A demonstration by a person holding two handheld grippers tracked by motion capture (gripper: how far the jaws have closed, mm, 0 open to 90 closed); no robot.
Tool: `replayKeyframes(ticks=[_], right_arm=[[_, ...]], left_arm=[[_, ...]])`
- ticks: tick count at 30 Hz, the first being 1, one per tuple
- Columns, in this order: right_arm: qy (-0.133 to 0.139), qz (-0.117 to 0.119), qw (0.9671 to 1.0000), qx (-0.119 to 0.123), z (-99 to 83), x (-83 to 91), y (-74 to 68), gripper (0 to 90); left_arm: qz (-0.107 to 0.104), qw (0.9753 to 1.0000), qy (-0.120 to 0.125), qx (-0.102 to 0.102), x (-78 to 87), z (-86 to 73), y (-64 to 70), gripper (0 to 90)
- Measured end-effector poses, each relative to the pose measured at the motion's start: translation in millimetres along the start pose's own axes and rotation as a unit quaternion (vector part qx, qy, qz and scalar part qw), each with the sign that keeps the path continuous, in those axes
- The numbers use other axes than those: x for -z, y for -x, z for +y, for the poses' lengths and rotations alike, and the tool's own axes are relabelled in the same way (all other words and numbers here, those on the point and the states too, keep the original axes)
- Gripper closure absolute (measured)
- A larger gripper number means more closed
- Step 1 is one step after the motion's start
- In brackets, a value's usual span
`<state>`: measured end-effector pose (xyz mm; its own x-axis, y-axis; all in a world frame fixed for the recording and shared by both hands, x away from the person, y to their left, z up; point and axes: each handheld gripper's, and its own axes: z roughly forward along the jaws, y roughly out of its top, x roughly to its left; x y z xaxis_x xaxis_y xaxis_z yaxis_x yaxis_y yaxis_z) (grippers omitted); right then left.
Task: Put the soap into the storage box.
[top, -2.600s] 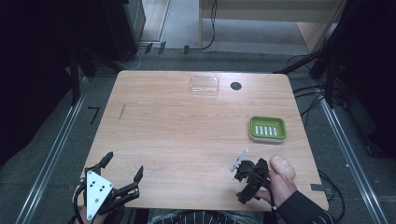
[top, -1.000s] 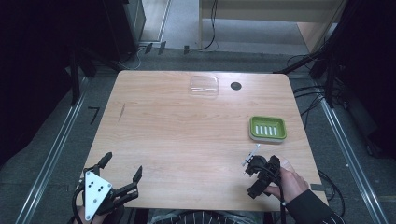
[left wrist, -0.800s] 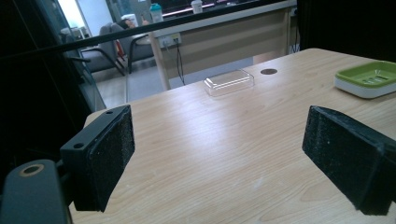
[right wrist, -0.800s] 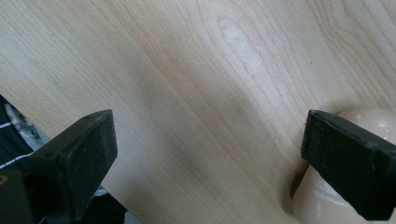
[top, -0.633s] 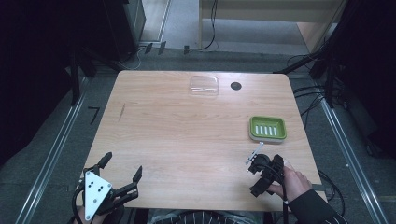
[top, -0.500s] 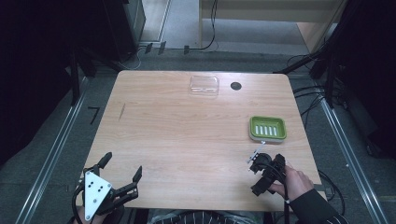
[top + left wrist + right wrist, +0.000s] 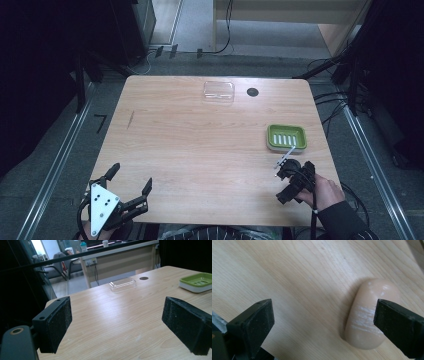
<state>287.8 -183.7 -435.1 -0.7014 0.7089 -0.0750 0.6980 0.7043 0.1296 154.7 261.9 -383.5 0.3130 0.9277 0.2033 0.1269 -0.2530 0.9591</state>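
A beige oval soap bar [image 7: 362, 325] lies on the wooden table, with white scuff marks across its top. My right gripper [image 7: 324, 325] hangs open just above it, the bar under the right-hand jaw and bare wood between the jaws. From above, the right gripper [image 7: 289, 176] is near the table's front right, held by a hand, just in front of a green soap dish [image 7: 286, 148]. My left gripper [image 7: 131, 176] rests open at the front left corner, nothing between its pads [image 7: 56, 320].
A clear plastic lid [image 7: 219, 91] and a round black hole [image 7: 252, 92] sit at the table's far edge. The left gripper view looks across the table [image 7: 120, 315] at the lid [image 7: 122, 283] and the green dish [image 7: 197, 282]. Cables and metal rails run along both sides.
The right gripper has shifted to the right along the front of the table, closer to the green dish. The left gripper has stayed put.
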Motion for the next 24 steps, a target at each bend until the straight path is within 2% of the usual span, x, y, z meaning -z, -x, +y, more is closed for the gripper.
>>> replayKeyframes(ticks=[8,24], right_arm=[[0.002,-0.008,0.9998,-0.019,-5.2,0.4,12.0,2.4],[-0.002,-0.008,0.9984,-0.055,-14.2,-6.4,39.8,0.0]], left_arm=[[0.000,1.0000,0.000,0.000,0.0,0.1,0.1,9.6],[-0.001,1.0000,-0.002,-0.002,-0.2,0.2,0.5,9.6]])
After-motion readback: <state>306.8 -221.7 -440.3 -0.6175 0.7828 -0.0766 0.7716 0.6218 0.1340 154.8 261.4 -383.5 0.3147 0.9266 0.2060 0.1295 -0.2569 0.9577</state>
